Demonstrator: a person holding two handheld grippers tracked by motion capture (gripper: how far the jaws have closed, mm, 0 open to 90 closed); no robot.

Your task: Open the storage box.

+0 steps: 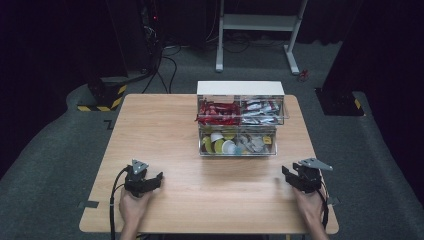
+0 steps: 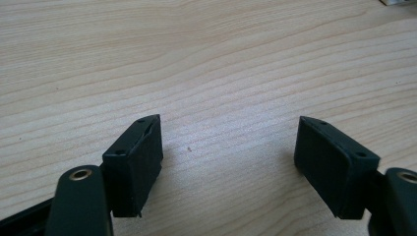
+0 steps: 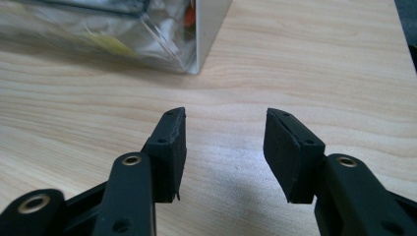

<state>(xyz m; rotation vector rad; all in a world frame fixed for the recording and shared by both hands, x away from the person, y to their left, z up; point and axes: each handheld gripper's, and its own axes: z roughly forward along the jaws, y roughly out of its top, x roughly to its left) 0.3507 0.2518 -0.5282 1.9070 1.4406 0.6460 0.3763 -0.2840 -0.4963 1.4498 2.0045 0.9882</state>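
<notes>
Nearest the person, at the front edge of the light wooden table [image 1: 200,200], two hands hold the tools. The left hand [image 1: 132,206] grips the black two-jaw left gripper [image 1: 148,181], a black cable trailing from it down past the table edge; its jaws stand wide apart over bare wood, nothing between them, as the left gripper view [image 2: 228,147] confirms. The right hand [image 1: 309,206] grips the matching black right gripper [image 1: 292,178], topped by a grey three-cornered plate; its jaws are likewise parted and empty, low over the tabletop in the right gripper view [image 3: 224,147].

Farther in, at the table's middle toward the back — a clear plastic two-tier organiser box with a white top [image 1: 240,90], well apart from both grippers. Its upper tier holds red packets [image 1: 218,112] in the left compartment and silver-grey packets [image 1: 260,111] in the right. Its lower tier holds small round capsules, yellow, white and green [image 1: 222,144], with greyish items beside them at right. One clear corner of the box [image 3: 196,49] appears in the right gripper view, ahead and left of the jaws.

Beyond the table — grey carpet floor [image 1: 50,150], a white metal frame stand [image 1: 257,22], black cables and yellow-black striped blocks [image 1: 102,97].
</notes>
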